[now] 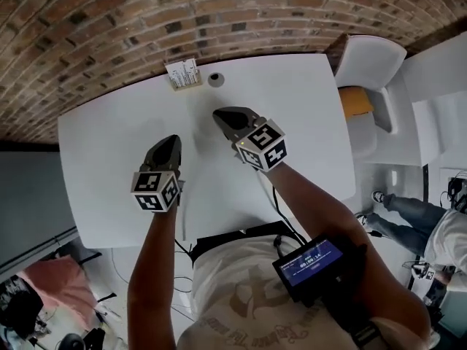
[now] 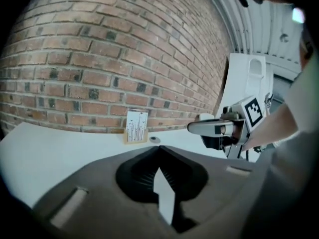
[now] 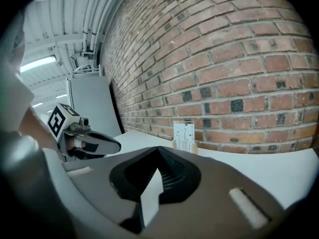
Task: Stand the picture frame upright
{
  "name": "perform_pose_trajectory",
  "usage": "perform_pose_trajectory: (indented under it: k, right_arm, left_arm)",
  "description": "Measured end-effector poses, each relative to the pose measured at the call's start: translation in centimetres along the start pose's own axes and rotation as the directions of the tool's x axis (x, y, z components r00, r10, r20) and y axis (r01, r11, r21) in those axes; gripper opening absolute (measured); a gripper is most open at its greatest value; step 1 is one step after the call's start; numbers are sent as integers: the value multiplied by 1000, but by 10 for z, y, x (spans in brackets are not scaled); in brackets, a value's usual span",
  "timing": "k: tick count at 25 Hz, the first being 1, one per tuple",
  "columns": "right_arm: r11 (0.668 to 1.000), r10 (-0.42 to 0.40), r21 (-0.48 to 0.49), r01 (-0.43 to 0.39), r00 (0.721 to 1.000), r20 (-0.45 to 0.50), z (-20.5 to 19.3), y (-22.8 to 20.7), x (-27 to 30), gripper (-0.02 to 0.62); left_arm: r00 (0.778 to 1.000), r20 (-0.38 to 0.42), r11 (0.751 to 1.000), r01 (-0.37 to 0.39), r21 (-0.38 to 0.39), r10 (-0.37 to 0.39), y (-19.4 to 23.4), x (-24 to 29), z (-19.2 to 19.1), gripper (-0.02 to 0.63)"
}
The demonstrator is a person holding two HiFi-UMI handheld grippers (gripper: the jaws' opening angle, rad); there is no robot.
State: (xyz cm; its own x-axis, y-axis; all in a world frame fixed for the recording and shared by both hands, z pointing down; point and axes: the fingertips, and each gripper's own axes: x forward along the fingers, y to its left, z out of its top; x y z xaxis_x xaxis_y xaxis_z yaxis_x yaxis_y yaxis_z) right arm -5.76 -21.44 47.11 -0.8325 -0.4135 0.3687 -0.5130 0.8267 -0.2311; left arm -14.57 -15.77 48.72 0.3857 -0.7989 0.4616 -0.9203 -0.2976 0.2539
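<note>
At the far edge of the white worktop [image 1: 102,144], against the red brick wall [image 1: 146,20], the small wood-edged white picture frame [image 1: 183,74] is seen already upright. The left claw [image 1: 172,143] and right claw [image 1: 223,115] are pressed together, empty, well apart from it. The standing step is judged done; only withdrawal is called for.

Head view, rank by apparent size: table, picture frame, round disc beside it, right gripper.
1. table
2. right gripper, nearer the camera, so it looks larger than it would at the wall
3. picture frame
4. round disc
</note>
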Motion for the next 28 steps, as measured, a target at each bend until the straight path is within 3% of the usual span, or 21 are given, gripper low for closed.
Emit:
perform_pose_trajectory:
  k: [8, 21, 28]
  right_arm:
    - [995, 93, -52, -91, 995, 36, 6, 41, -48, 8]
    - [986, 152, -74, -148, 987, 58, -13, 69, -121, 8]
    - [962, 163, -227, -153, 986, 26, -48, 72, -126, 8]
  left_arm:
    - [995, 99, 999, -32, -7, 32, -41, -46, 9, 3]
    - [988, 112, 990, -97, -97, 108, -99, -105, -32, 3]
    - [974, 186, 985, -106, -133, 130, -100, -102, -74, 3]
